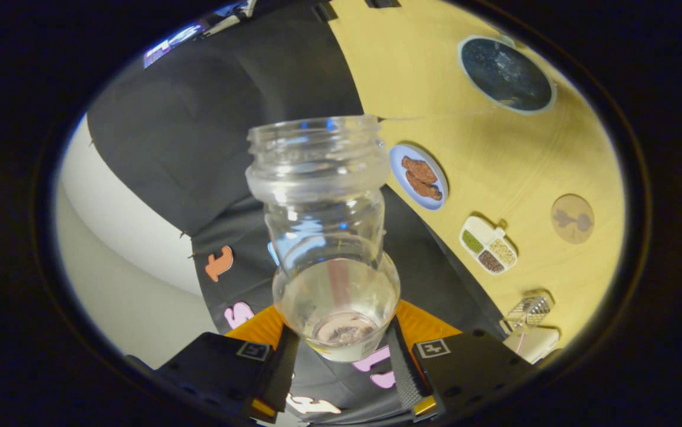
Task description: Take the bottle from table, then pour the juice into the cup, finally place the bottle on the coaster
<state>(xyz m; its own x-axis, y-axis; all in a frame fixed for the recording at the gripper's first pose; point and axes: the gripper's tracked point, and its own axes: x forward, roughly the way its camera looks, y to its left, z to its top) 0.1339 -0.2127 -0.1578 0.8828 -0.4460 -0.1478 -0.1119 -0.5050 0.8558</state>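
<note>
A clear, uncapped bottle (pixel 323 237) is held between my fingers, lifted off the table, with its open mouth pointing away from me. A small amount of pale liquid lies at its base, close to the fingers. My gripper (pixel 341 351) is shut on the bottle's lower part, one finger pressing on each side. The whole view is tilted, so the yellow table (pixel 495 154) rises to the right of the bottle. A round brown coaster (pixel 572 218) lies on that table, well to the right of the bottle and apart from it.
On the table I see a dark round dish with a pale rim (pixel 506 74), a blue plate of brown food (pixel 419 177), a white divided tray of grains (pixel 488 244), and a small wire basket (pixel 529 309). Black cloth hangs behind the bottle.
</note>
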